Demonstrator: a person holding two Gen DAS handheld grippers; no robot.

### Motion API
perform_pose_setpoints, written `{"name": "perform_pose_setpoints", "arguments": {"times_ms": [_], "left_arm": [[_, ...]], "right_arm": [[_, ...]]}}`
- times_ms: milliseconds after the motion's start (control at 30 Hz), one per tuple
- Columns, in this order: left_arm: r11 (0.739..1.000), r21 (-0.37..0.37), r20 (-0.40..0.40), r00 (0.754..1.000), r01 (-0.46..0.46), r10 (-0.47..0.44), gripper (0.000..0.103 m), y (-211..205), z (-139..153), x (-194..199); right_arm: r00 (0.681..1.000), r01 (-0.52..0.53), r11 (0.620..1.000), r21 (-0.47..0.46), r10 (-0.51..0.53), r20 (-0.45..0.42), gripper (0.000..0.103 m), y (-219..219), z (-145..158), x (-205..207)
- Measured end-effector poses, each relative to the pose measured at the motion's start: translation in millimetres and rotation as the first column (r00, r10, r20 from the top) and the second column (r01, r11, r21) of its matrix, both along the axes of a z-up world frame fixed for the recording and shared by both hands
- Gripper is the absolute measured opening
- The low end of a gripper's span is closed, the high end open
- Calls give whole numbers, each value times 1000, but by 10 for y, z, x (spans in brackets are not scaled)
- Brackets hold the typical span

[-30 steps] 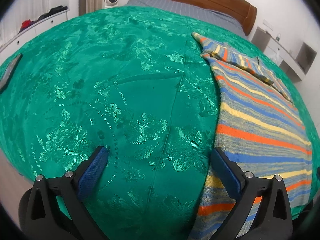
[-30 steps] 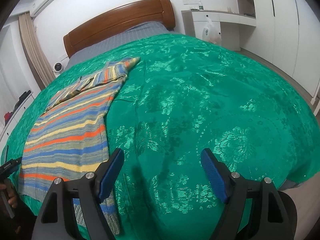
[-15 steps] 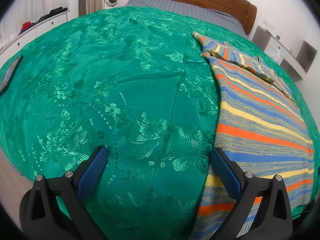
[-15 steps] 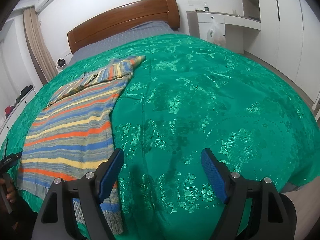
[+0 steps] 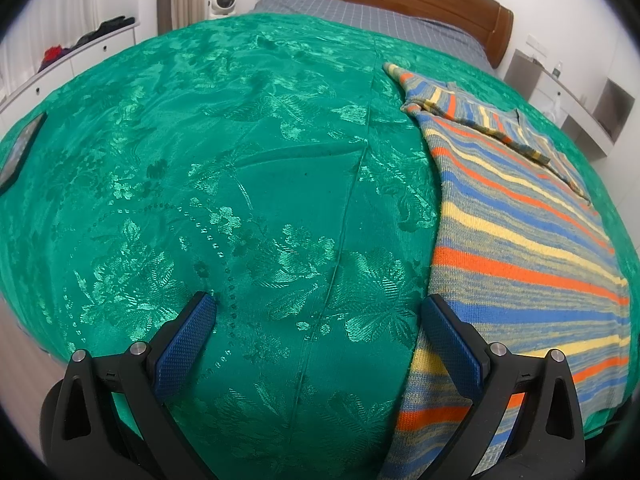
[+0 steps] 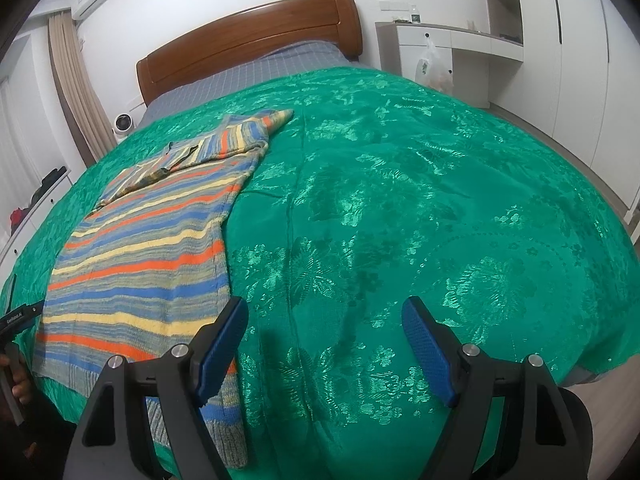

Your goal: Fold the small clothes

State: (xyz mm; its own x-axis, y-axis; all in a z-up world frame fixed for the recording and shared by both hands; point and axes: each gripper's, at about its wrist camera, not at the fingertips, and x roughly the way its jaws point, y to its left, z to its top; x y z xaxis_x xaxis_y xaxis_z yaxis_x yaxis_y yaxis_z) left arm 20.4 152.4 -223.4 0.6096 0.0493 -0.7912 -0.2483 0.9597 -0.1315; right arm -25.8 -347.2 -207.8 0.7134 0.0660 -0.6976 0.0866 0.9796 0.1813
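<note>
From my left wrist camera, I am seeing the striped knitted sweater (image 5: 520,248) lying flat on the green bedspread (image 5: 240,200), lengthwise toward the headboard, just right of my left tool (image 5: 318,312), which is gaping wide, holding nothing.

From my right wrist camera, the sweater (image 6: 148,248) is lying left of my right tool (image 6: 324,320), likewise spread and empty.

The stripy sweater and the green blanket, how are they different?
The stripy sweater has bands of orange, blue, yellow and grey; the green blanket is one shiny green with woven flowers. The sweater is a chunky knit, the blanket smooth and glossy. The sweater covers only a patch near the bed's foot; the blanket spreads over most of the bed. Both lie flat, and neither is held by a claw.
</note>
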Motion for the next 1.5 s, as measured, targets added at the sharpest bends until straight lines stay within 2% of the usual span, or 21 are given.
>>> {"name": "perform_pose_setpoints", "arguments": {"times_ms": [1500], "left_arm": [[1000, 9, 0, 1000, 2, -2, 103, -1, -7, 4]], "right_arm": [[1000, 8, 1000, 12, -8, -5, 79, -26, -31, 20]]}}
